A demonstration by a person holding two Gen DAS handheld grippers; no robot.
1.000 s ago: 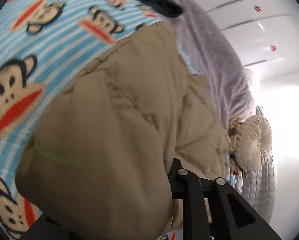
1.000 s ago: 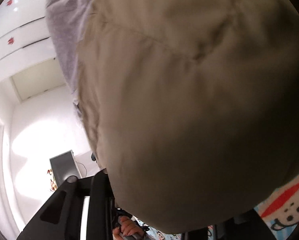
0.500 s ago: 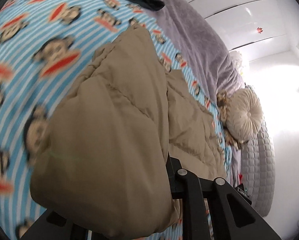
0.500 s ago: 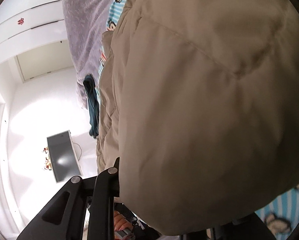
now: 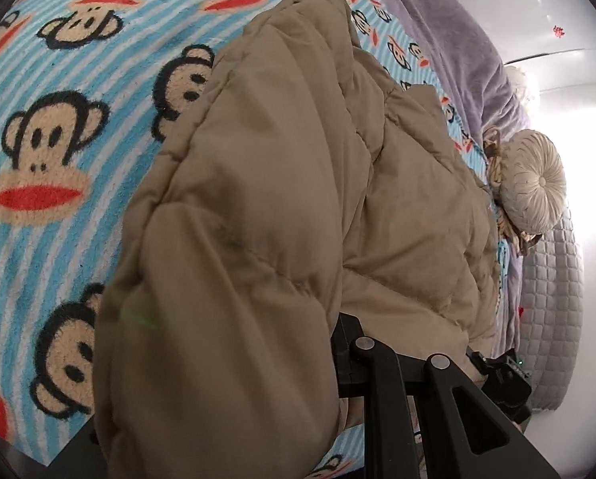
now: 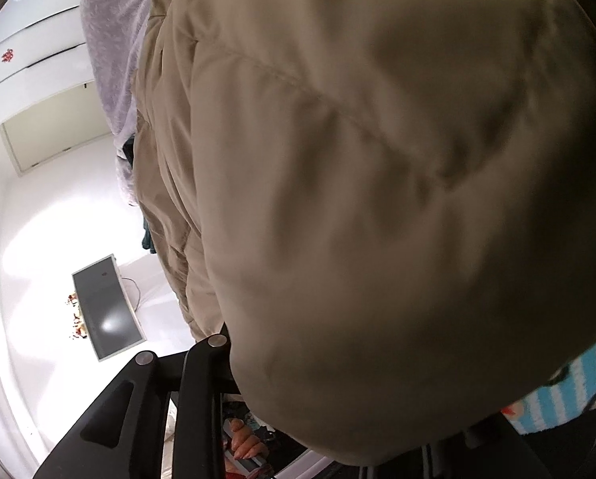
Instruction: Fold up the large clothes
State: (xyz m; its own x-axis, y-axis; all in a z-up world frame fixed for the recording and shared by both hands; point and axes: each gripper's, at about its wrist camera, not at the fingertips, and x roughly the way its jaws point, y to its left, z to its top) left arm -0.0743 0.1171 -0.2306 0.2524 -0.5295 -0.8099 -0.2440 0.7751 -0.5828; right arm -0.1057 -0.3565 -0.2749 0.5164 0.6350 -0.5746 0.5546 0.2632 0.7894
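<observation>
**Both grippers in the tan jacket, jaws easing apart**

My left hand-held gripper (image 5: 282, 363) has a thick puffed fold of the tan quilted jacket (image 5: 282, 183) between its fingers, and its jaws are opening; one black finger (image 5: 381, 399) shows at about 5 o'clock in the left wrist view, the other is buried under the fabric, so I cannot tell whether the pads press on the cloth. My right hand-held gripper (image 6: 338, 383) is much the same: jaws opening, a bulging mass of the jacket (image 6: 377, 199) between them, one finger (image 6: 198, 391) visible at 7 o'clock, the other hidden.

The jacket lies across the bed, on a blue-striped monkey-print blanket (image 5: 58, 127) that spreads from 7 to 12 o'clock in the left view. The raised fold runs toward 12 o'clock, and the rest of the jacket lies flatter toward 3 o'clock. A grey plush blanket (image 5: 449, 36) runs along the bed's far side at 1 o'clock, and a round cream cushion (image 5: 533, 183) sits at 3 o'clock, just beside the jacket's edge.

In the right view a dark screen (image 6: 106, 311) stands at 8 o'clock, and some fingers of a hand (image 6: 246, 443) show at 6 o'clock.
</observation>
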